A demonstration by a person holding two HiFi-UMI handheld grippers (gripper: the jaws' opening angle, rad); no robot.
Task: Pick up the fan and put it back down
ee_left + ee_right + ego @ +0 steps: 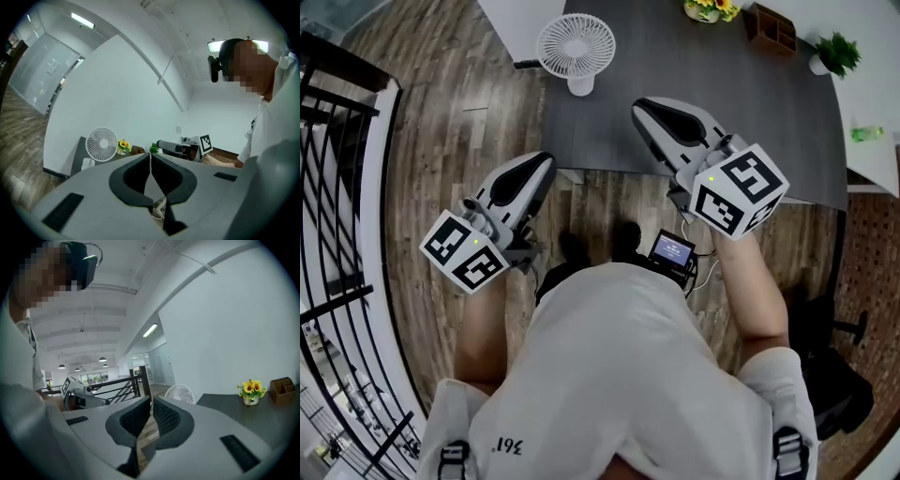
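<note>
Just beyond the person's white shirt (619,375), the left claw (546,161) and right claw (639,108) are both pinched shut on nothing, well short of the fan (576,45) standing near the table's (769,112) left edge, where reaching in with shut jaws could topple it off.

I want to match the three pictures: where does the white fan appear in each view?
Head view: fan at the top, left of centre.
Left gripper view: fan at left of centre.
Right gripper view: fan just right of centre, partly hidden.
Shared landmark: the sunflower pot, in all three.
</note>
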